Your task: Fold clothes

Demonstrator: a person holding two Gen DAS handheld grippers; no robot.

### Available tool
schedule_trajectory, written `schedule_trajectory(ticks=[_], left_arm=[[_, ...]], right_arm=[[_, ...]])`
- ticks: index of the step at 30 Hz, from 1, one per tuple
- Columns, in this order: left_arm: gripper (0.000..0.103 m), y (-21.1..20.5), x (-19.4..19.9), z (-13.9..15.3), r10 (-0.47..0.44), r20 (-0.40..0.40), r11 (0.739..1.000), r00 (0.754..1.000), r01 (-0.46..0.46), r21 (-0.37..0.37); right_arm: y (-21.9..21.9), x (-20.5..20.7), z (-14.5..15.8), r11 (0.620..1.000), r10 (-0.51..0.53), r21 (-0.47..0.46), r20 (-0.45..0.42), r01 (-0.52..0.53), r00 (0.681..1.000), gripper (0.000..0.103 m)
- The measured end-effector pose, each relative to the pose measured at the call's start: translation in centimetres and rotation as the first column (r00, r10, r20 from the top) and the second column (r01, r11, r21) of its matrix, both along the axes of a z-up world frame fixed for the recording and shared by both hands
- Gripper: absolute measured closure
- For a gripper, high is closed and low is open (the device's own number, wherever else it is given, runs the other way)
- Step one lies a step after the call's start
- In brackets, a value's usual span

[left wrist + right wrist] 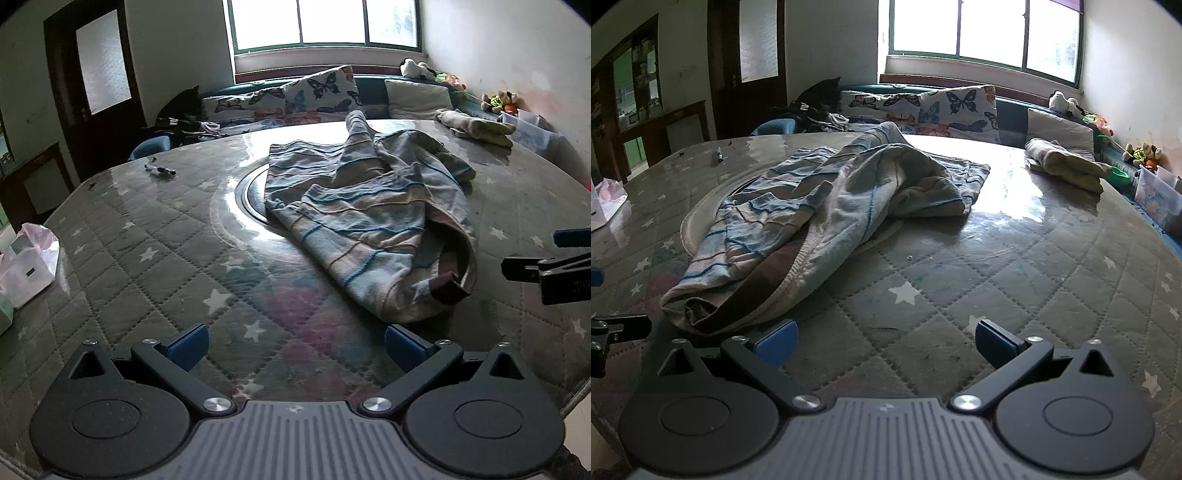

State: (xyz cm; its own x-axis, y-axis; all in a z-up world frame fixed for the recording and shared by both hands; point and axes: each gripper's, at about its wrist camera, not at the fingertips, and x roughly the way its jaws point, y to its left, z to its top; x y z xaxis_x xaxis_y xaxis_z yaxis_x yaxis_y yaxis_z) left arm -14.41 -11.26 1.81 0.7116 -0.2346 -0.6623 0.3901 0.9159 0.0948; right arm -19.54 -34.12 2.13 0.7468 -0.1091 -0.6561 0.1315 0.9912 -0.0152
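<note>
A crumpled blue, white and pink striped garment (369,214) lies in a heap on the round table (147,236), partly over the inset turntable. It also shows in the right wrist view (820,206), with its brown-lined opening toward me. My left gripper (295,345) is open and empty, just short of the garment's near end. My right gripper (886,341) is open and empty, to the right of the garment's near end. The right gripper also shows at the right edge of the left wrist view (554,254).
A folded pale garment (1067,164) lies at the table's far right. A pen (160,170) lies at the far left. A white plastic bag (27,266) sits at the left edge. A sofa with butterfly pillows (956,107) stands behind the table.
</note>
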Motion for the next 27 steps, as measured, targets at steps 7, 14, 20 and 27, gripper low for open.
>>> schedule_trajectory(ticks=[7, 14, 20, 27], left_arm=[[0.000, -0.5, -0.1, 0.1, -0.024, 0.000, 1.000, 1.000, 0.024, 0.000], [0.000, -0.9, -0.2, 0.2, -0.038, -0.001, 0.999, 0.999, 0.038, 0.002], [0.000, -1.3, -0.2, 0.5, -0.053, 0.000, 0.999, 0.999, 0.053, 0.003], [0.000, -1.4, -0.1, 0.7, -0.056, -0.001, 0.998, 0.998, 0.056, 0.000]], right_arm=[[0.4, 0.0, -0.1, 1.000, 0.016, -0.001, -0.005, -0.016, 1.000, 0.000], [0.7, 0.2, 0.1, 1.000, 0.026, -0.004, -0.002, -0.026, 1.000, 0.000], [0.7, 0.2, 0.2, 1.000, 0.030, -0.004, 0.000, -0.030, 1.000, 0.000], [0.7, 0.4, 0.2, 1.000, 0.031, -0.003, 0.001, -0.031, 1.000, 0.000]])
